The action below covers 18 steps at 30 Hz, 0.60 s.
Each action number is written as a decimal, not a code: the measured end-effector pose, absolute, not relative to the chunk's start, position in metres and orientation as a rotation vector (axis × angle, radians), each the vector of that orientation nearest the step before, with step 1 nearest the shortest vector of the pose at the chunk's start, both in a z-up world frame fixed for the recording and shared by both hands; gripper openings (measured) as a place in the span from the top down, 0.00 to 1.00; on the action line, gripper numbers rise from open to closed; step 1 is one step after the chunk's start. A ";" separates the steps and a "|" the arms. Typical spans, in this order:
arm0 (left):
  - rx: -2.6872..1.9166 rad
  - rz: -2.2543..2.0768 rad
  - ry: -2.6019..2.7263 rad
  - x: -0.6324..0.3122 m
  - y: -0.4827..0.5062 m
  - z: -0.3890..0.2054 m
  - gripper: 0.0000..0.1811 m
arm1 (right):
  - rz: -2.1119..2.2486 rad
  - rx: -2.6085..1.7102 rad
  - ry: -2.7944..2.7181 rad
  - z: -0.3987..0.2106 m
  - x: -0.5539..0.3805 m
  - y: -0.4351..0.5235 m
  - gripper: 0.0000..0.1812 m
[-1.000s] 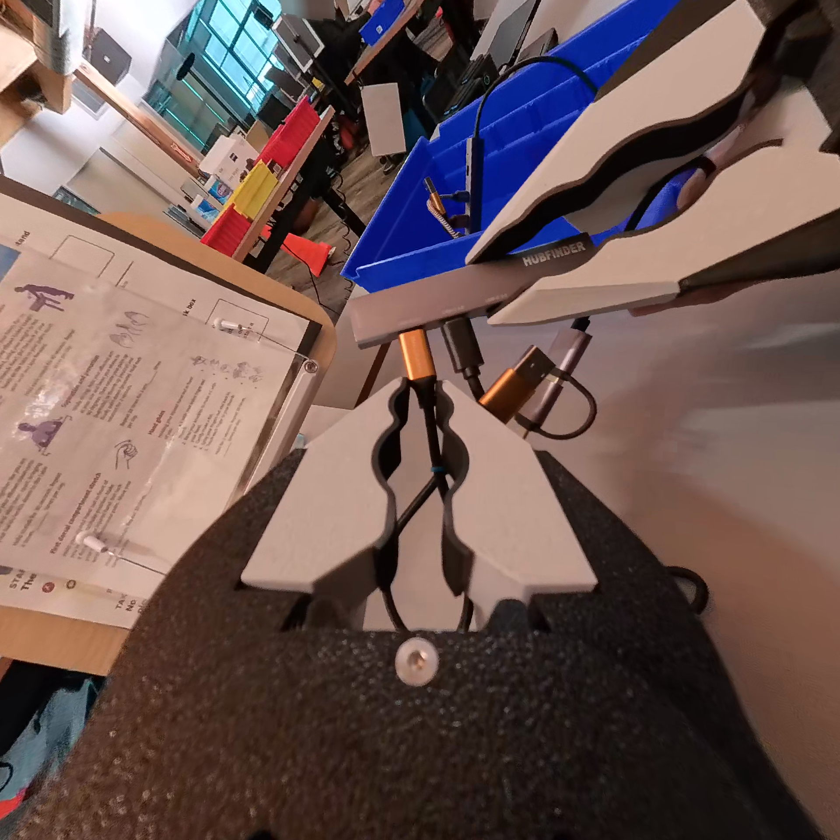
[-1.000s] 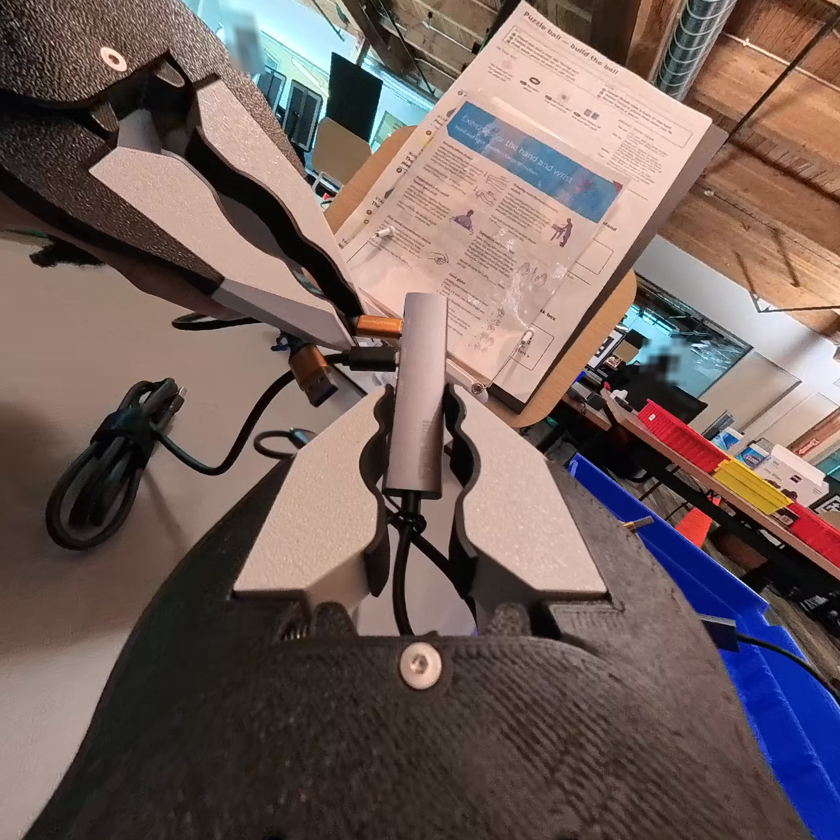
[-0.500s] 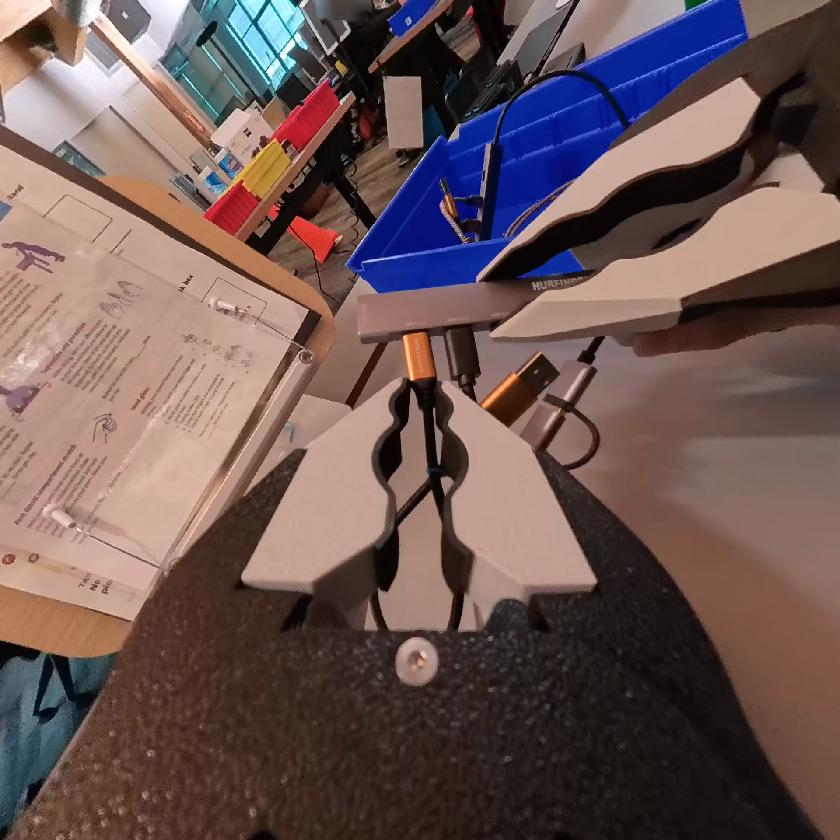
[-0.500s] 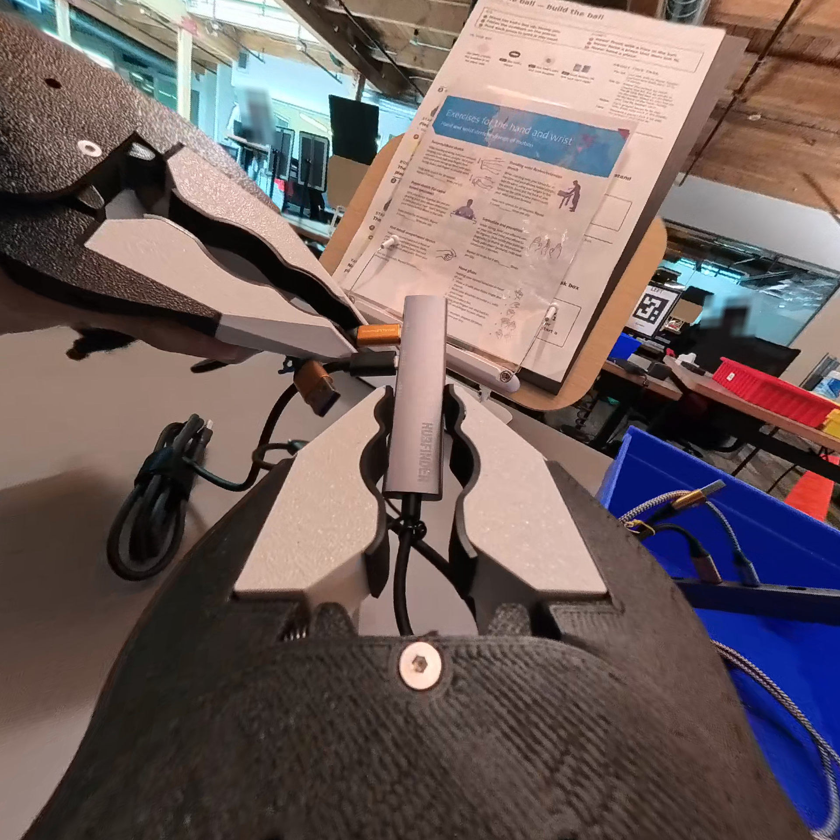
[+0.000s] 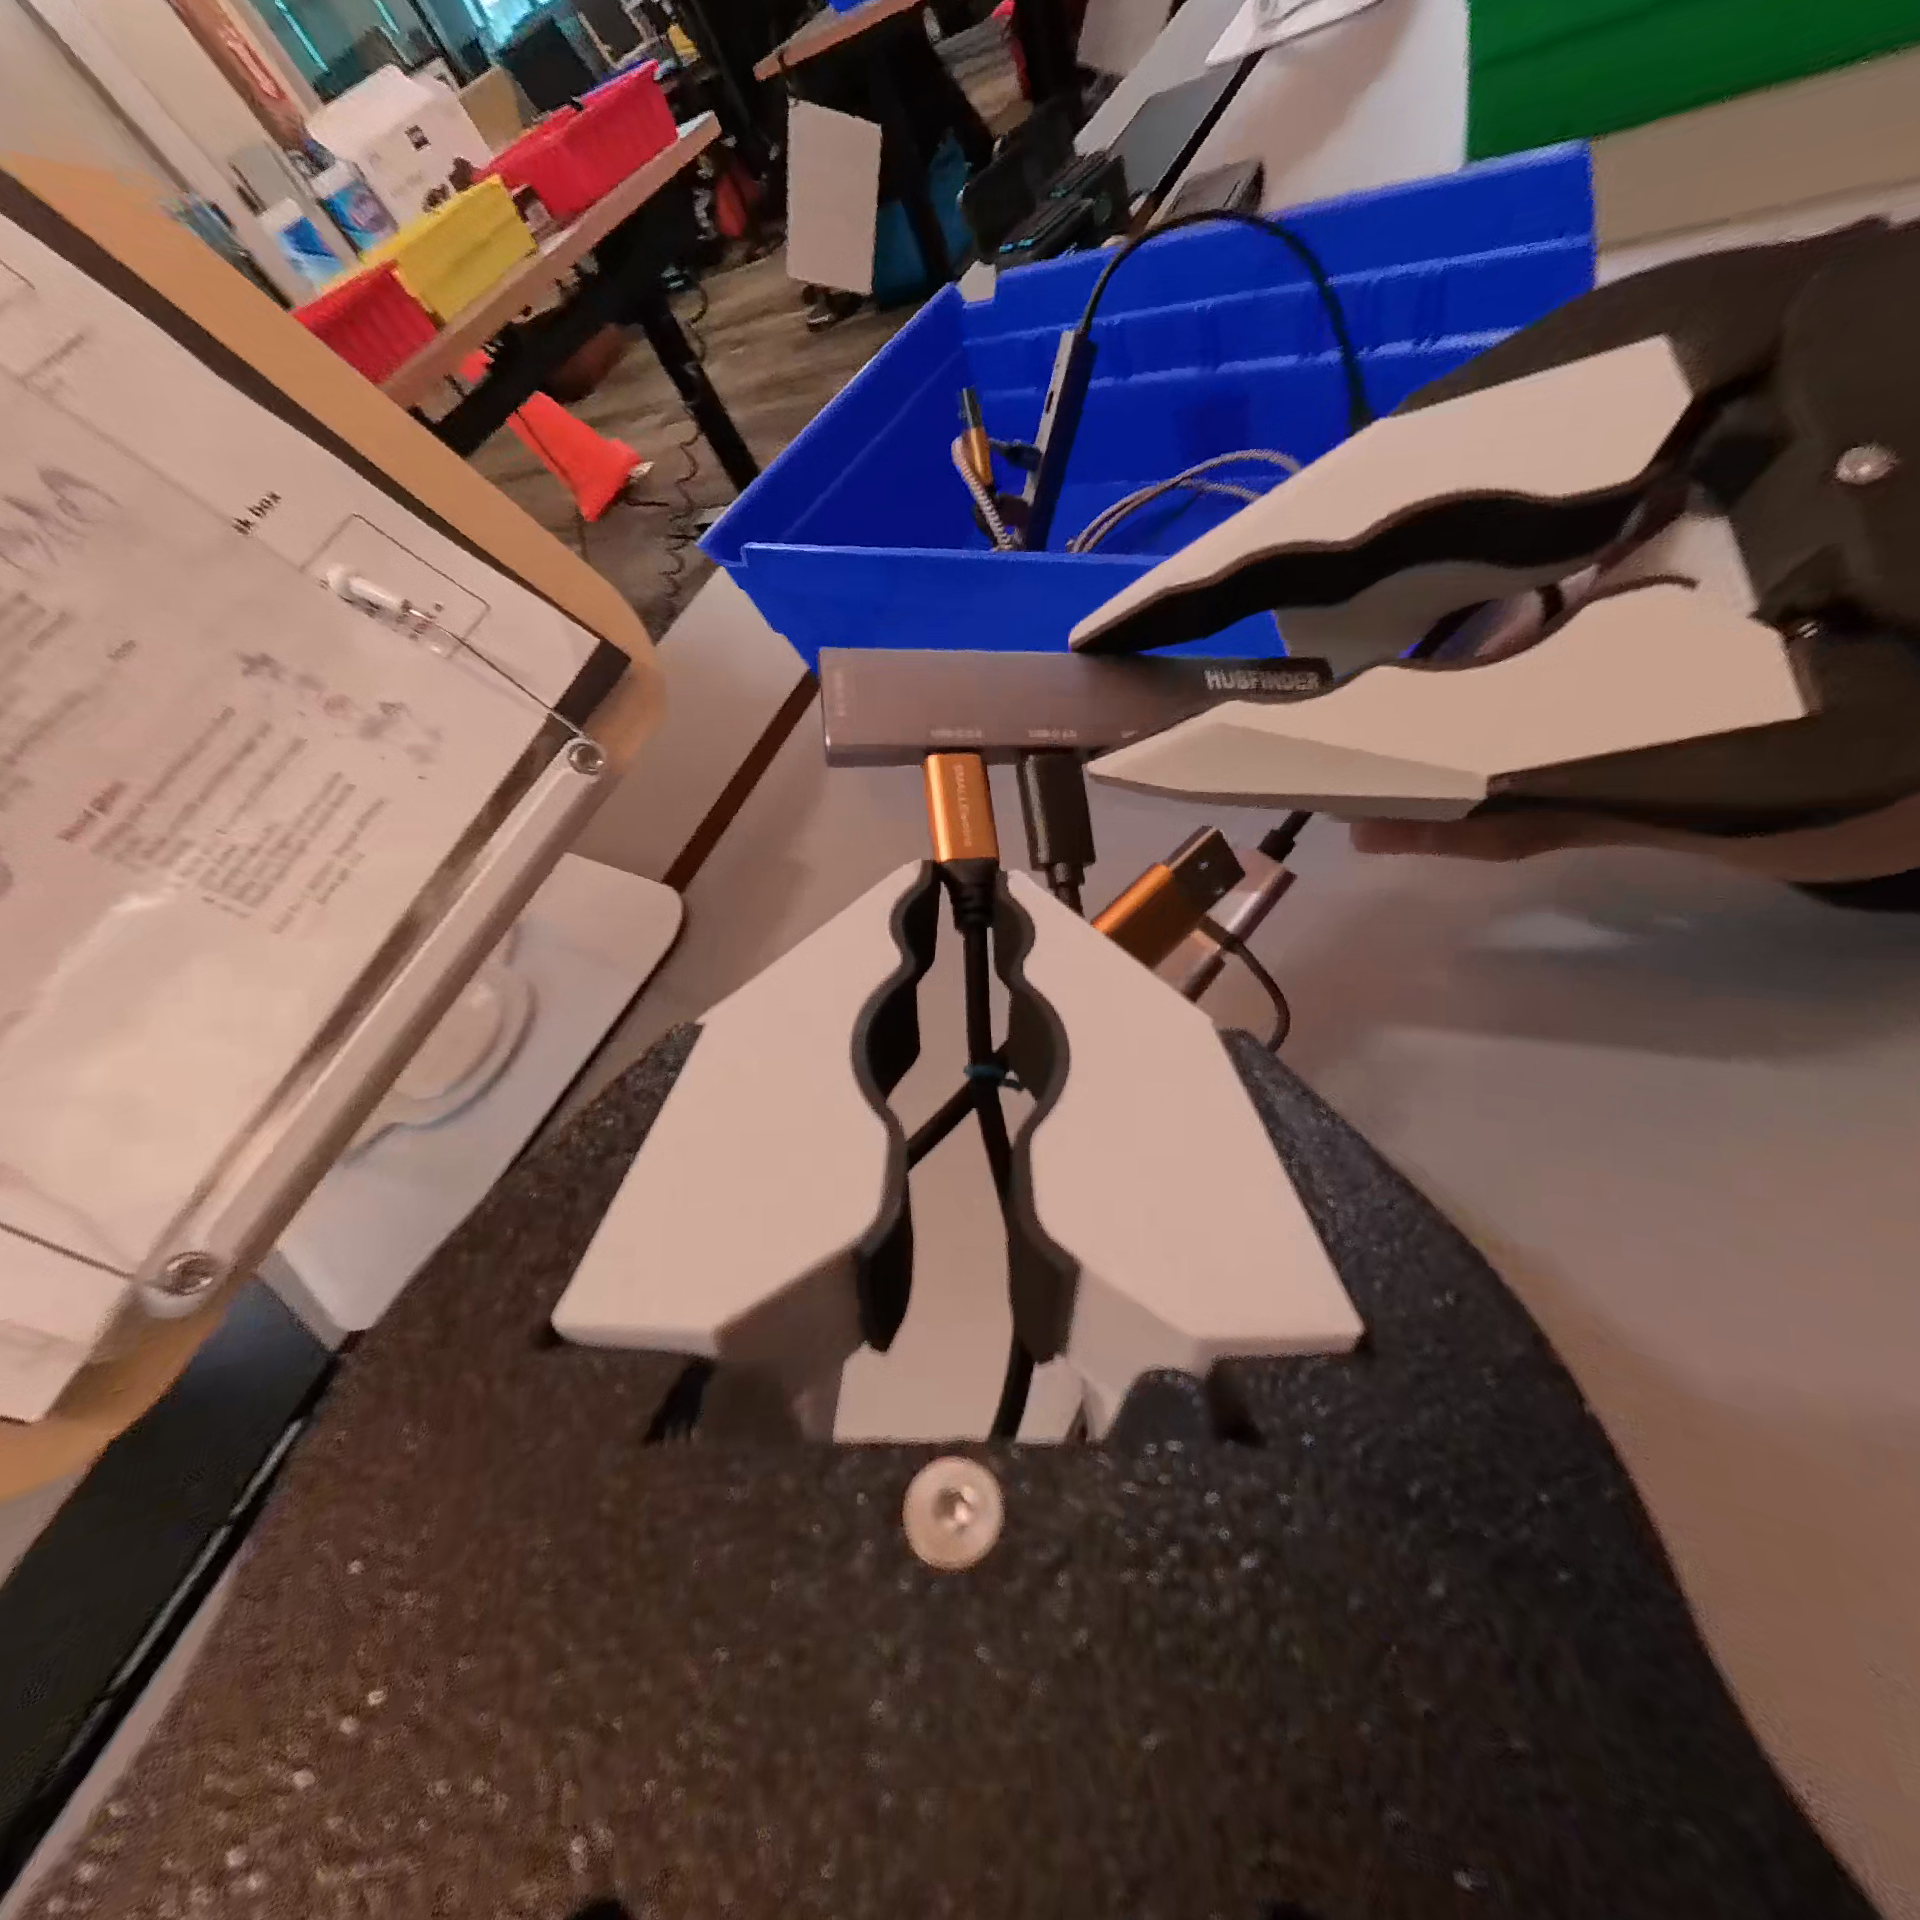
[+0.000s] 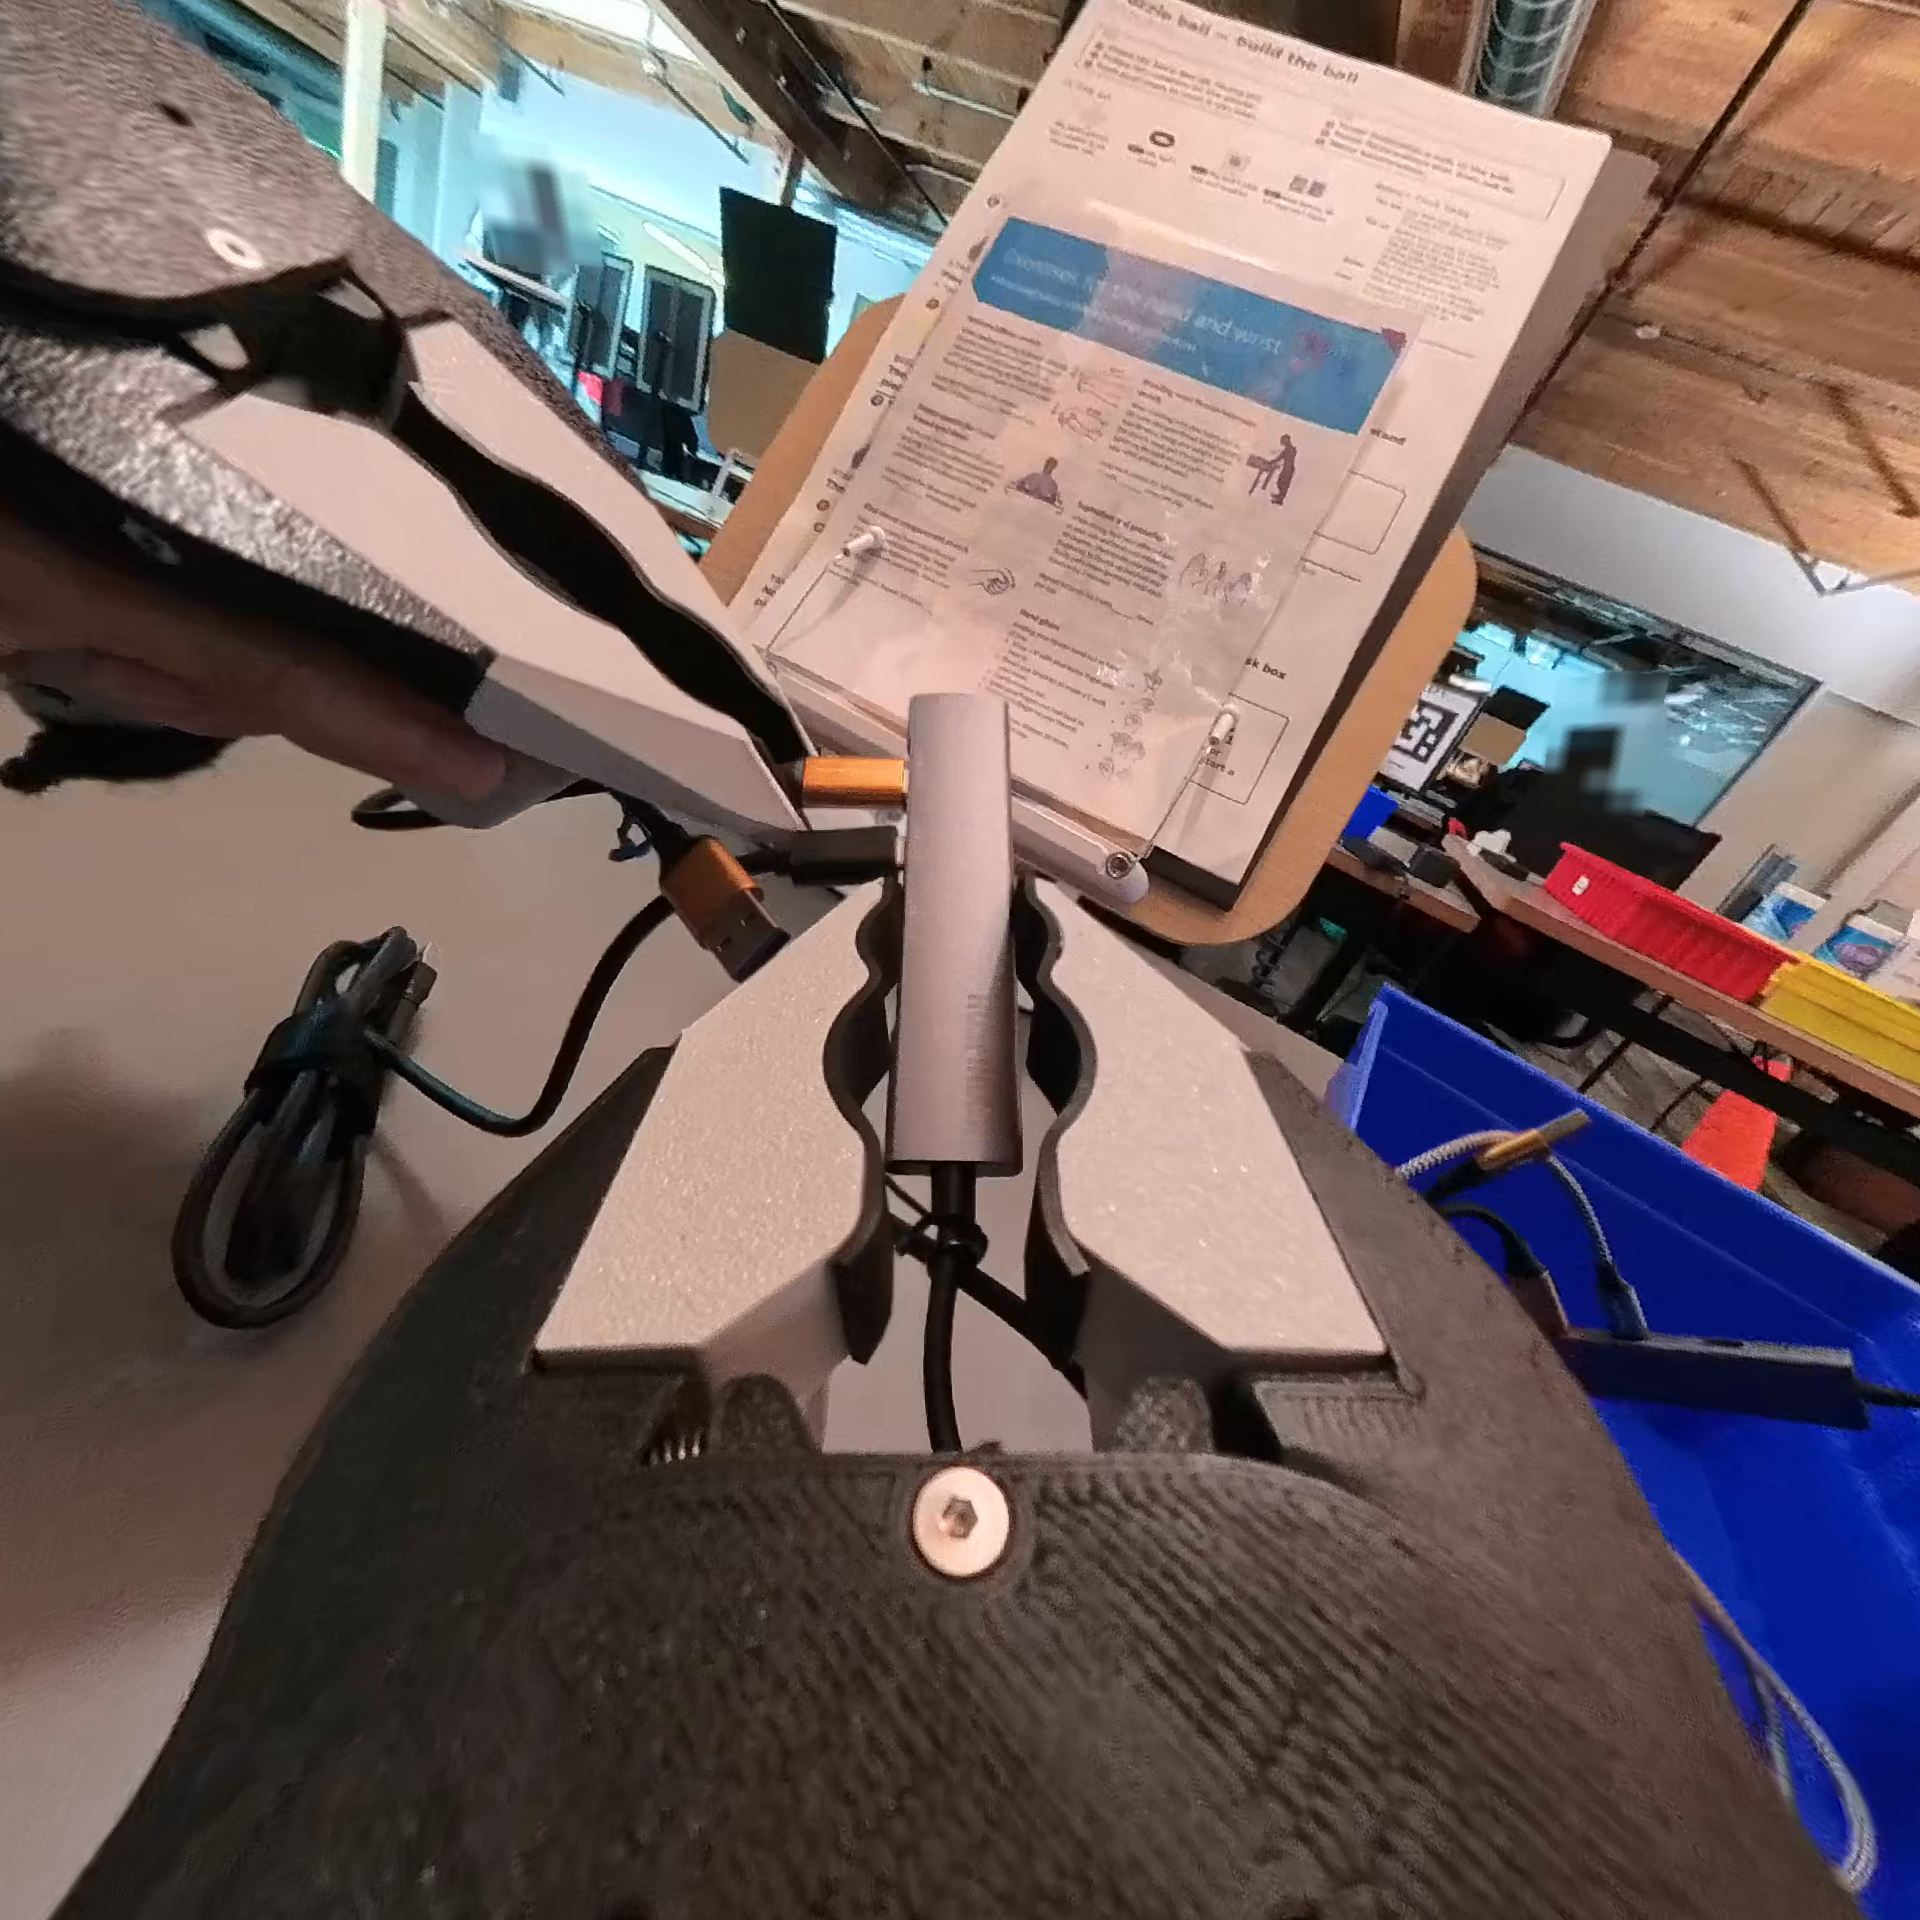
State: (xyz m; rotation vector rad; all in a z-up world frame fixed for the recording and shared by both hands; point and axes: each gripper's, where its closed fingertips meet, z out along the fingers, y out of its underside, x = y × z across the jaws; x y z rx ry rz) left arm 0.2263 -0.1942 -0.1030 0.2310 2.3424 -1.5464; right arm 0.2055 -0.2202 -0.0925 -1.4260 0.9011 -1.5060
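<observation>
The right gripper (image 6: 954, 914) clamps a slim grey metal hub bar (image 6: 954, 935) lengthwise, held above the pale table (image 5: 1558, 1195). The left gripper (image 5: 964, 883) pinches the black cable (image 5: 975, 987) just behind its orange-sleeved plug (image 5: 958, 805), seated in the hub's side beside a black plug (image 5: 1055, 805). A blue plastic bin (image 5: 935, 603) sits behind.

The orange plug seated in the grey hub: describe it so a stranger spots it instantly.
Start at the grey hub that the right gripper clamps in front of the blue bin. The orange plug sits in the port nearest the hub's free end, its black cable pinched by the left gripper. Beside it sits a black plug; another orange plug hangs loose.
</observation>
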 end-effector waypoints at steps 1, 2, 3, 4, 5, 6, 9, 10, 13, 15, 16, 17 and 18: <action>0.231 -1.529 2.325 0.227 -0.195 -0.103 0.96 | -1.492 -1.413 0.926 -0.093 0.206 -0.222 0.88; 0.222 -1.530 2.310 0.227 -0.196 -0.102 0.96 | -1.476 -1.397 0.948 -0.093 0.206 -0.223 0.89; 0.218 -1.529 2.301 0.227 -0.197 -0.103 0.96 | -1.459 -1.390 0.966 -0.094 0.207 -0.224 0.89; 0.219 -1.523 2.297 0.227 -0.198 -0.104 0.96 | -1.448 -1.389 0.979 -0.095 0.207 -0.225 0.88; 0.217 -1.519 2.300 0.227 -0.198 -0.105 0.96 | -1.442 -1.387 0.987 -0.096 0.207 -0.225 0.88; 0.212 -1.520 2.308 0.227 -0.198 -0.105 0.96 | -1.437 -1.388 0.992 -0.097 0.207 -0.225 0.88; 0.217 -1.522 2.318 0.228 -0.197 -0.105 0.96 | -1.428 -1.391 0.991 -0.097 0.208 -0.224 0.88; 0.220 -1.521 2.319 0.228 -0.196 -0.105 0.96 | -1.422 -1.391 0.988 -0.097 0.208 -0.224 0.88; 0.237 -1.543 2.324 0.224 -0.196 -0.102 0.96 | -1.426 -1.376 0.966 -0.093 0.205 -0.224 0.89; 0.246 -1.602 2.320 0.219 -0.193 -0.090 0.92 | -1.410 -1.340 0.952 -0.084 0.201 -0.225 0.89; 0.250 -1.650 2.309 0.216 -0.190 -0.080 0.85 | -1.405 -1.321 0.940 -0.078 0.198 -0.226 0.89; 0.247 -1.704 2.298 0.213 -0.186 -0.067 0.82 | -1.408 -1.296 0.918 -0.069 0.193 -0.226 0.89; 0.223 -1.761 2.278 0.213 -0.180 -0.053 0.80 | -1.425 -1.266 0.912 -0.059 0.188 -0.229 0.89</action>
